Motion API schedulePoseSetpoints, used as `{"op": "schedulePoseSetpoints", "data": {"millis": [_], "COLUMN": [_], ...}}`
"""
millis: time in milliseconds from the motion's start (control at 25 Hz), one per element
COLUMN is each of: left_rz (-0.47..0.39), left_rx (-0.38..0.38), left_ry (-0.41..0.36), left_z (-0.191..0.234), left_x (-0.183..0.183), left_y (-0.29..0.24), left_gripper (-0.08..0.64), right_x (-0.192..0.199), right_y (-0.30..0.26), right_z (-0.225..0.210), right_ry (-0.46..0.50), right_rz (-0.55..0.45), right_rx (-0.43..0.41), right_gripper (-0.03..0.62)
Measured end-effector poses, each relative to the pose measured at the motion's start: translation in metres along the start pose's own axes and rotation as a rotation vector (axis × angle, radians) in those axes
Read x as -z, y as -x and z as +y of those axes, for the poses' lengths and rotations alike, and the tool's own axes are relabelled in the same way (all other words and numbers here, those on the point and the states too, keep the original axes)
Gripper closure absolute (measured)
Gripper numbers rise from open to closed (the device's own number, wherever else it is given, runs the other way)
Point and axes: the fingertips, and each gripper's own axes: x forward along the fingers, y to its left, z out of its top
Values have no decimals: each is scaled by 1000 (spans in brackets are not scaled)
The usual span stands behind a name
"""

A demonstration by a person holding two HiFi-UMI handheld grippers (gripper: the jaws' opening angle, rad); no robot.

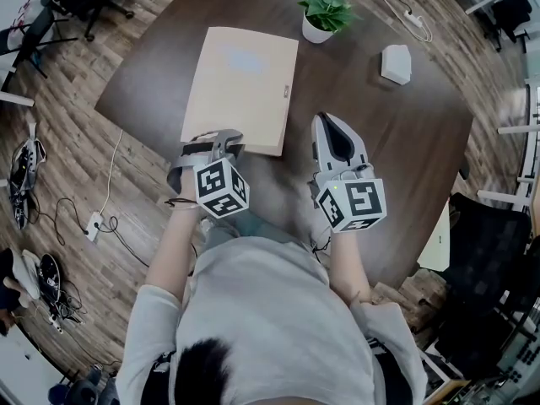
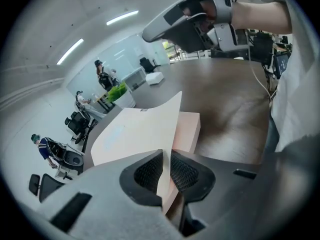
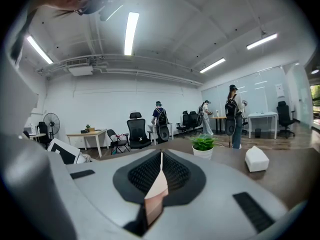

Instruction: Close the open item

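Note:
A flat beige folder (image 1: pixel 240 87) lies on the round dark wooden table (image 1: pixel 388 142), in front of me and to the left. My left gripper (image 1: pixel 223 138) is at the folder's near edge, shut on the thin top cover (image 2: pixel 145 129). That cover bends up between the pads (image 2: pixel 150 173), off the pinkish body (image 2: pixel 189 131) underneath. My right gripper (image 1: pixel 329 126) hovers to the right of the folder, apart from it, pointing almost level with its jaws together (image 3: pixel 160 171) and nothing seen held. It also shows in the left gripper view as the right gripper (image 2: pixel 172 26) raised above the table.
A small potted plant (image 1: pixel 325 13) and a white box (image 1: pixel 396 63) stand at the table's far side, with a cable and power strip (image 1: pixel 413 17) behind them. Office chairs (image 1: pixel 489 260) stand at the right. Cables lie on the floor at the left (image 1: pixel 93 222). People stand far off (image 3: pixel 232 114).

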Motion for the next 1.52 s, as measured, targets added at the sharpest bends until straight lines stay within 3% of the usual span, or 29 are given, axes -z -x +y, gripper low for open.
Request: {"op": "schedulePoseSetpoints", "data": {"millis": [440,520,720,840,960,1080,1200,1280,1320,1400,1520], "left_rz": [214,214,97,67,47,-25,-111,-132,-129,-96,3], "left_rx": [110,124,191,234,329,403,396,340,304,250,202], "left_ry": [-312,-322,-178,-139,-64,121,364,480,501,481,360], "left_z": [-11,-11,-9,-12,-20,-22,-9,6,11,13,8], "left_x": [3,3,1,1,2,0,-2,1,2,4,5], "left_y": [-14,-14,-6,-4,-4,-5,-6,-9,-11,-15,-18], "left_gripper": [529,519,470,450,415,373,384,477,542,551,551], "right_x": [3,2,-1,-1,0,0,1,2,2,3,4], "right_y": [-3,-4,-3,-3,-2,-3,-4,-5,-6,-7,-7], "right_z": [1,2,4,3,2,2,1,1,2,3,5], "right_ry": [-7,-7,-5,-4,-4,-2,-4,-3,-2,3,6], "right_rz": [-2,-4,-4,-3,-2,0,1,3,4,8,10], "right_rx": [-15,-19,-26,-26,-23,-20,-19,-19,-20,-22,-18], "right_gripper": [578,578,578,578,578,578,578,578,578,578,578]}}
